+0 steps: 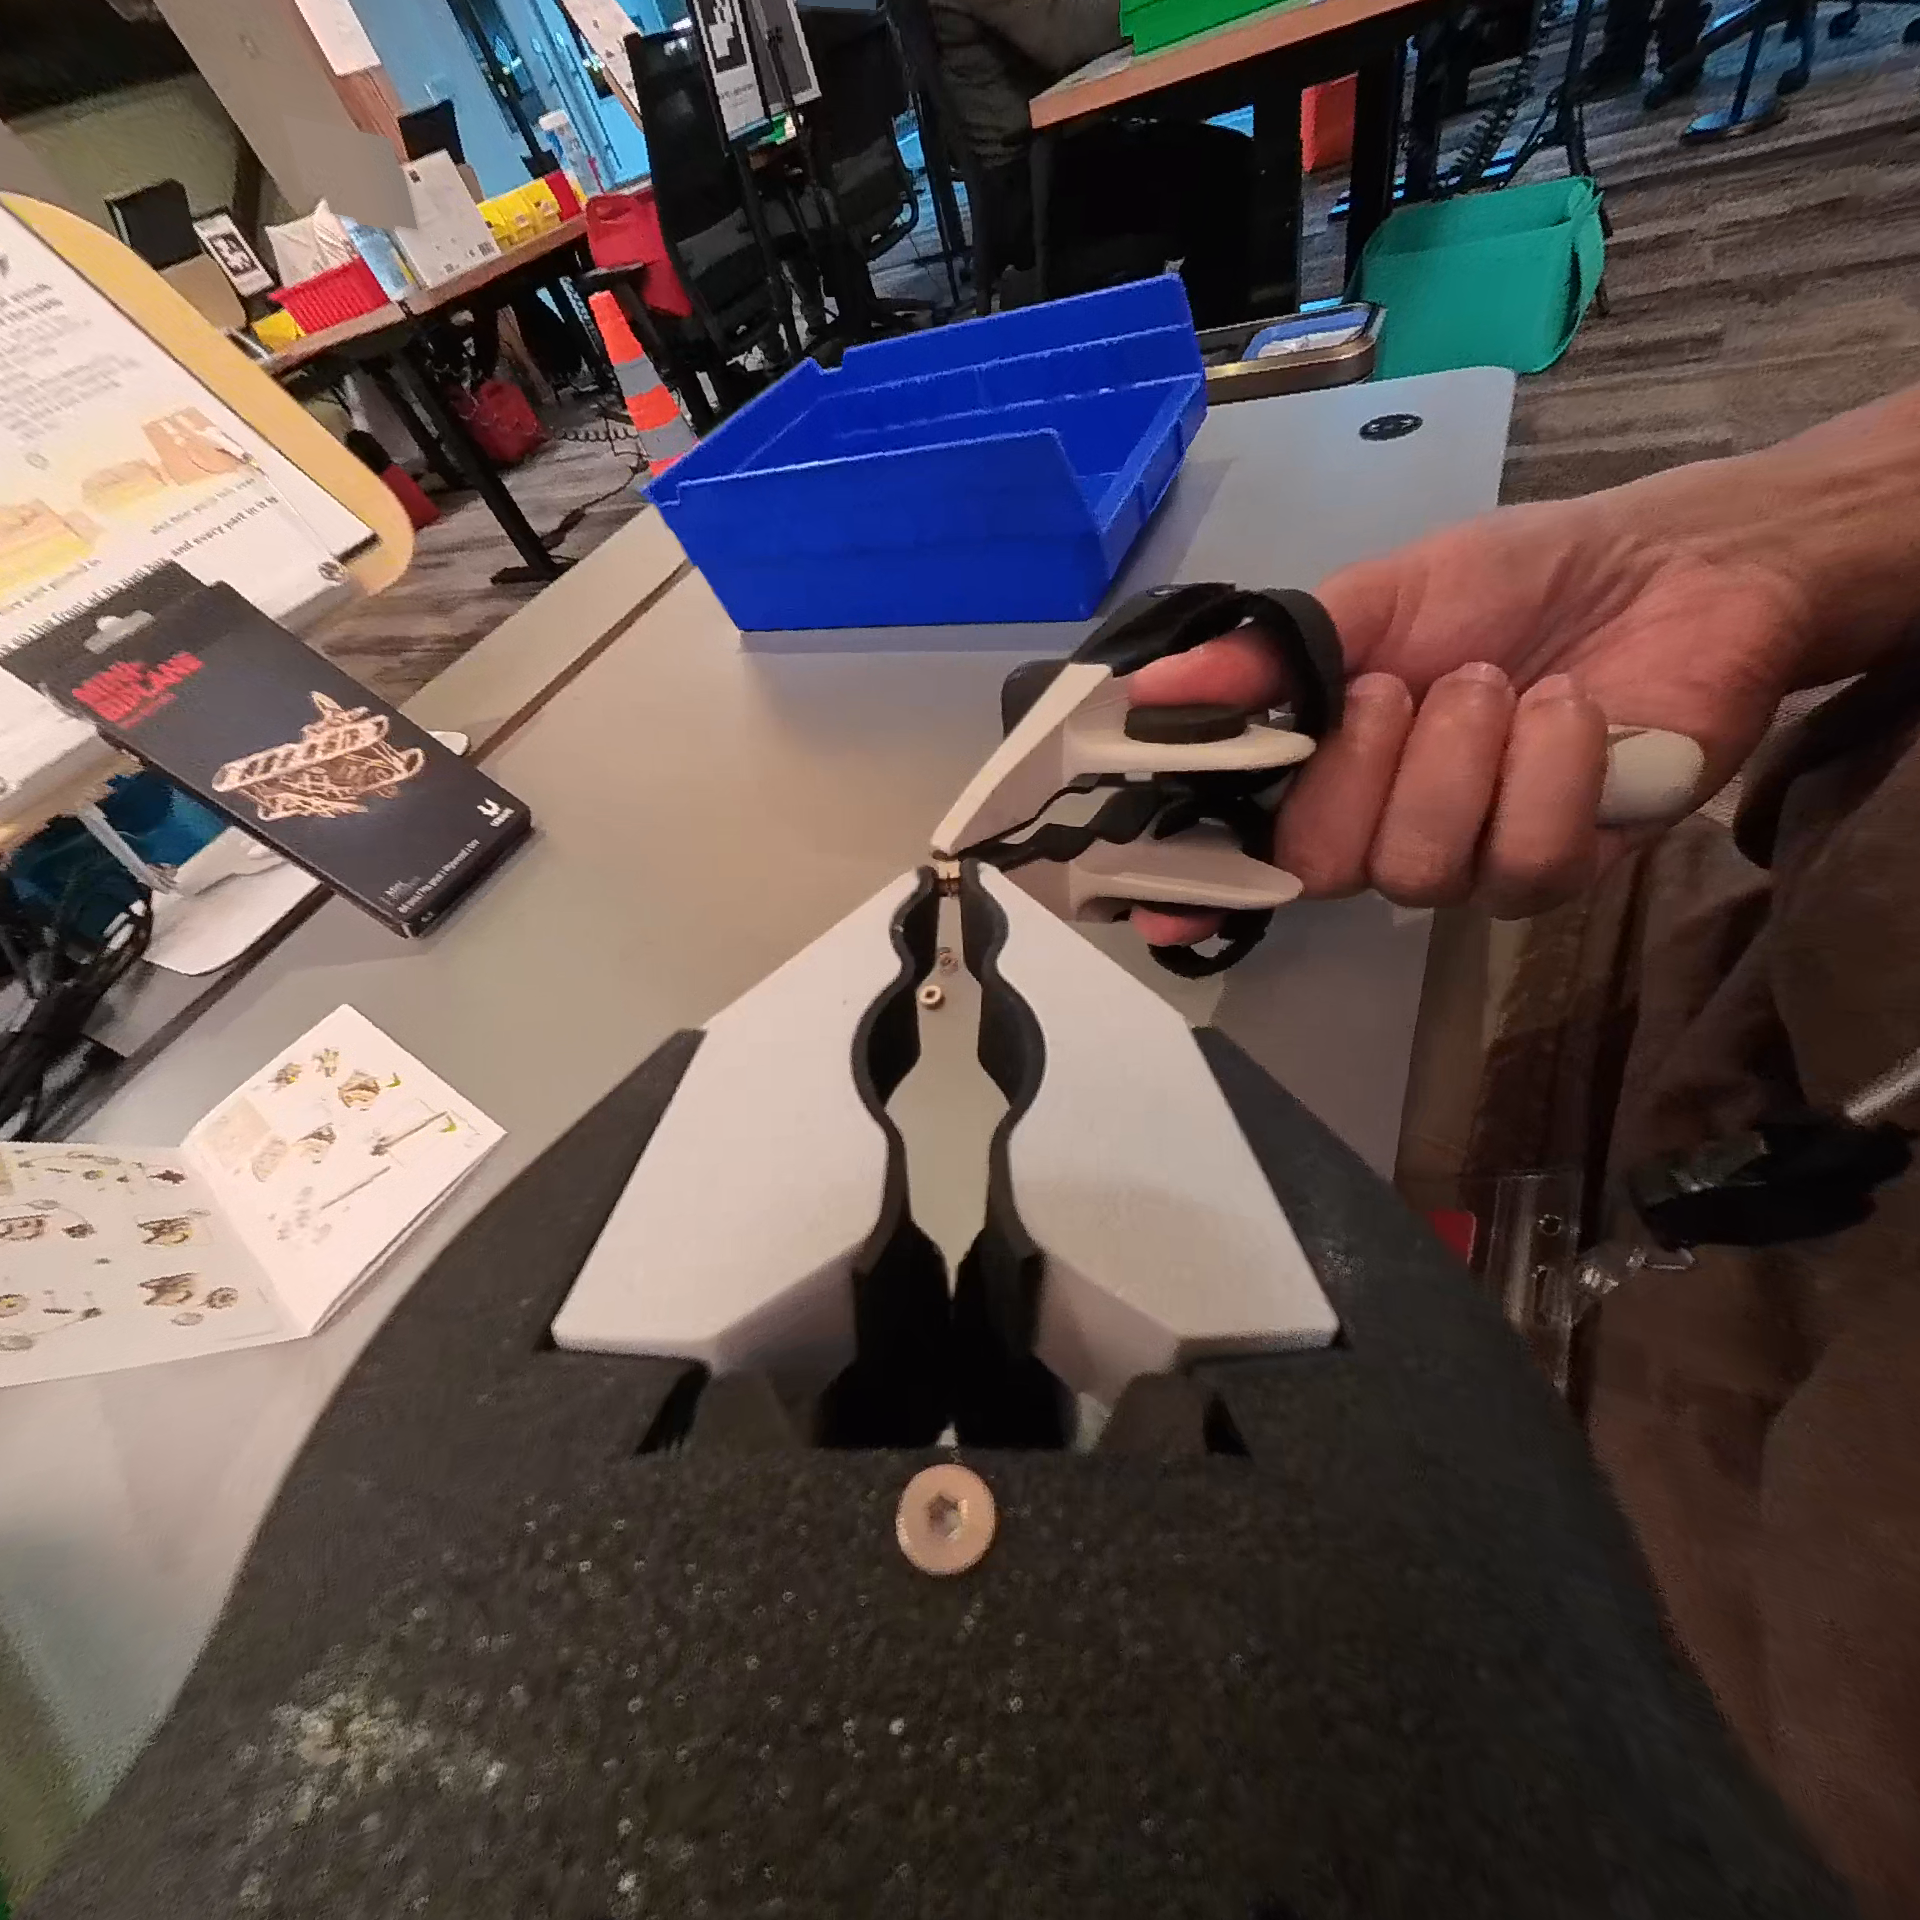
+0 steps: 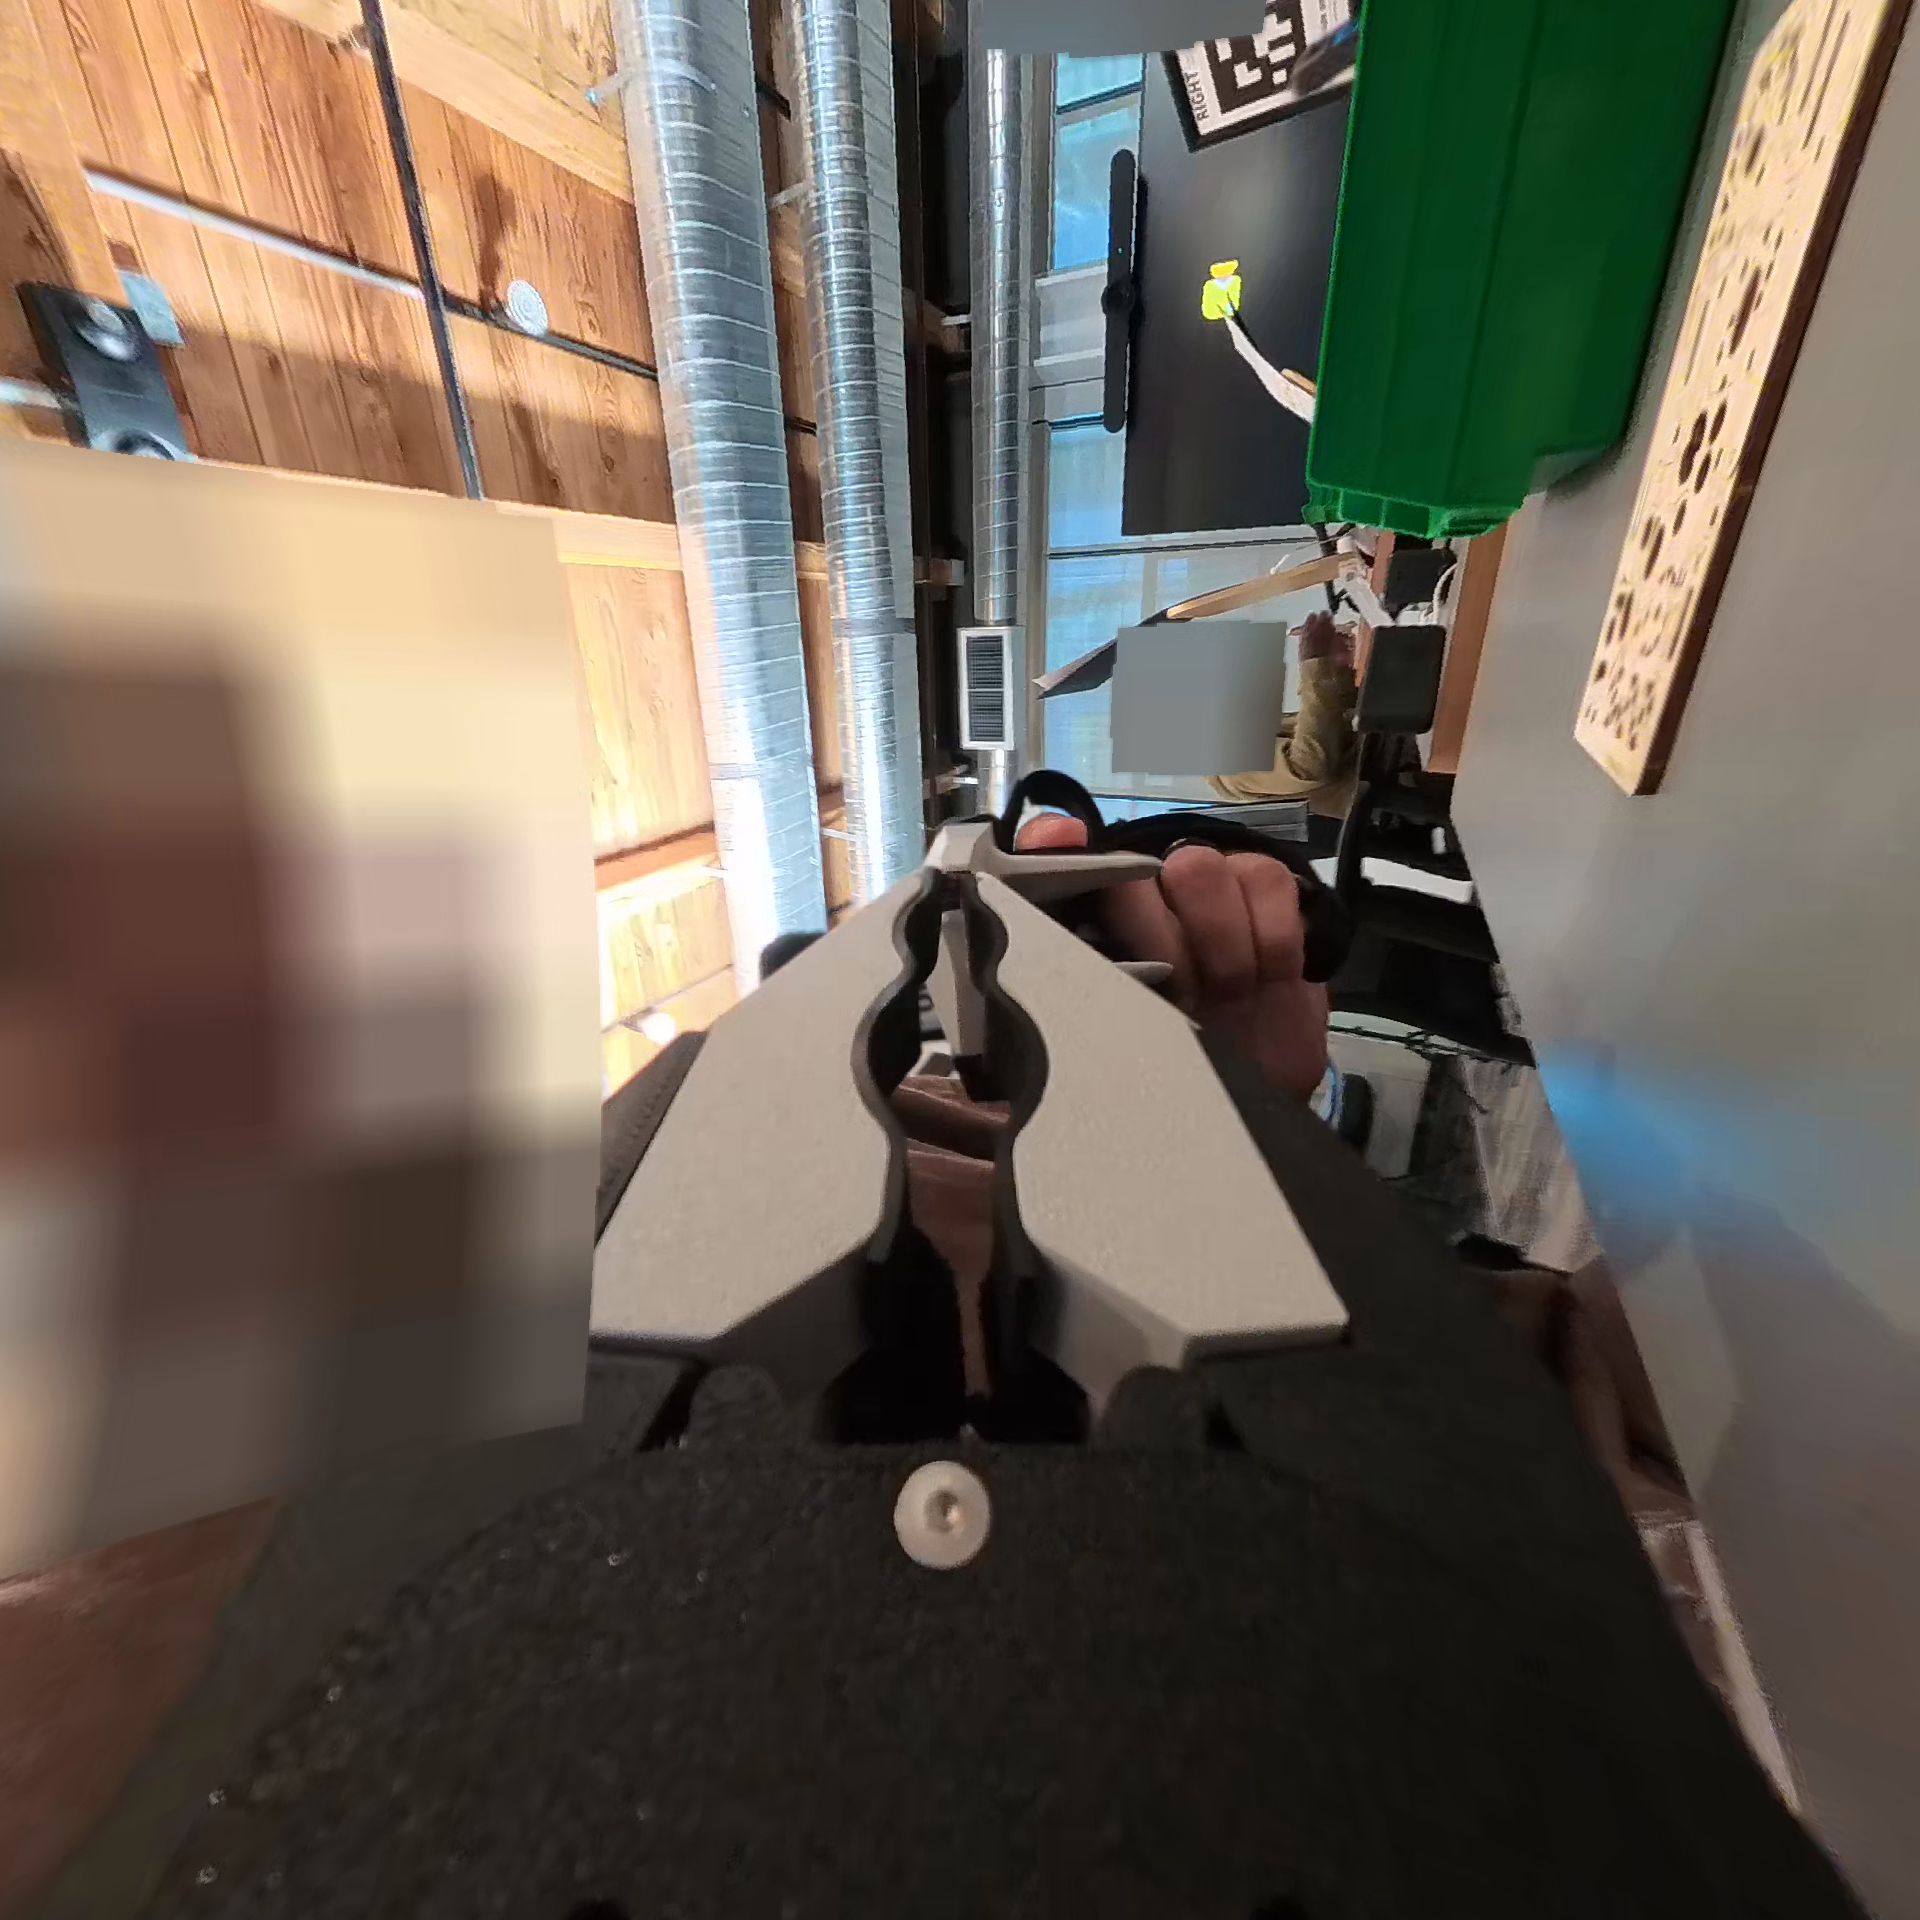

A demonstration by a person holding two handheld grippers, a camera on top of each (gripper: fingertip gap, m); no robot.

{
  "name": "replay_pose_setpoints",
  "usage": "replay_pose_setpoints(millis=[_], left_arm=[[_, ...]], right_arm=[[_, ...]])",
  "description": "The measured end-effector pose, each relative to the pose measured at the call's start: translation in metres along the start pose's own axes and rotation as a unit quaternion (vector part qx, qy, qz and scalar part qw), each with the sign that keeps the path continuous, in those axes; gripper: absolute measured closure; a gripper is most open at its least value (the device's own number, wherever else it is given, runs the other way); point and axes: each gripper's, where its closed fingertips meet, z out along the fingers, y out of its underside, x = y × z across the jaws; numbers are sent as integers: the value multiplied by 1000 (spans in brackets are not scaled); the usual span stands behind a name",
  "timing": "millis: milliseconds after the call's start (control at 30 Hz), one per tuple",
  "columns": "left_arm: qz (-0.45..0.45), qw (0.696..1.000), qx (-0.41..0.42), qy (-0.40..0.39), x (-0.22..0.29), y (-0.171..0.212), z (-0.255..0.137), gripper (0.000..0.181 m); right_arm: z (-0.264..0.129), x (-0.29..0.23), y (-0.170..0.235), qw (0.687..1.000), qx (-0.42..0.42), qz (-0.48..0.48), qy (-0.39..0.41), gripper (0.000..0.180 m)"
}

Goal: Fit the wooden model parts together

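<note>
In the left wrist view my left gripper point(image 1: 948, 883) is shut on a tiny tan wooden part point(image 1: 950, 881) at its tips, above the grey table point(image 1: 675, 790). My right gripper point(image 1: 943, 852), held in a hand, comes in from the right. Its tips are closed on a small tan piece and touch the left gripper's tips. Two small round wooden pieces point(image 1: 931, 997) lie on the table below, seen through the finger gap. In the right wrist view my right gripper point(image 2: 951, 883) is nearly closed; what it holds is hidden. The left gripper's fingers point(image 2: 1039, 868) lie just beyond.
A blue bin point(image 1: 935, 488) stands at the table's far side. A black kit package point(image 1: 312, 748) and an open instruction booklet point(image 1: 260, 1174) lie at the left. A laser-cut wooden sheet point(image 2: 1714, 416) and a green bin point(image 2: 1475, 260) show in the right wrist view.
</note>
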Motion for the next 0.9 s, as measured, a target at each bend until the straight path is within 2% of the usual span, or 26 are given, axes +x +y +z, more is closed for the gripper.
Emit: replay_pose_setpoints(millis=[33, 133, 167, 200, 233, 267, 300, 333, 433, 467, 500, 533, 600, 700, 767, 900], left_arm=[[-11, 1000, 4, 5, -1, -1, -1, 179], [-92, 996, 20, 5, -16, -1, -7, 179], [-127, 992, 22, 3, -24, 1, -9, 179], [-159, 987, 24, -1, -32, 5, -12, 179], [-187, 982, 28, -5, -39, 8, -15, 180], [-209, 977, 30, -9, -45, 12, -17, 180], [-227, 973, 29, -13, -49, 15, -19, 179], [-240, 970, 24, -18, -53, 20, -20, 179], [-266, 964, 6, -17, -55, 30, -20, 179], [-275, 961, 6, -12, -54, 30, -21, 179], [-282, 959, 8, -5, -53, 30, -21, 179], [-287, 958, 4, 9, -50, 31, -20, 179], [-292, 956, -18, 26, -45, 39, -19, 179], [-302, 952, -31, 41, -43, 46, -21, 179], [-305, 951, -38, 44, -43, 49, -22, 179], [-303, 951, -46, 40, -45, 53, -23, 179]], right_arm=[[-2, -3, 0, 1000, -3, -19, 3, 177], [-10, -8, -8, 988, -38, -140, 45, 166], [-18, -5, -13, 972, -61, -206, 94, 162], [-30, 1, -21, 942, -82, -285, 159, 158], [-45, 13, -36, 889, -102, -372, 248, 158], [-64, 27, -57, 811, -123, -453, 349, 156], [-80, 36, -71, 738, -150, -505, 421, 155], [-89, 41, -80, 684, -176, -533, 466, 155], [-98, 58, -86, 544, -274, -599, 519, 160], [-101, 64, -87, 505, -308, -612, 526, 161], [-101, 67, -87, 481, -334, -622, 520, 161], [-99, 67, -87, 473, -351, -628, 508, 161], [-93, 70, -84, 482, -388, -623, 479, 160], [-91, 79, -89, 460, -440, -622, 455, 162], [-89, 86, -87, 459, -473, -613, 436, 167], [-87, 90, -90, 455, -491, -612, 422, 167]])
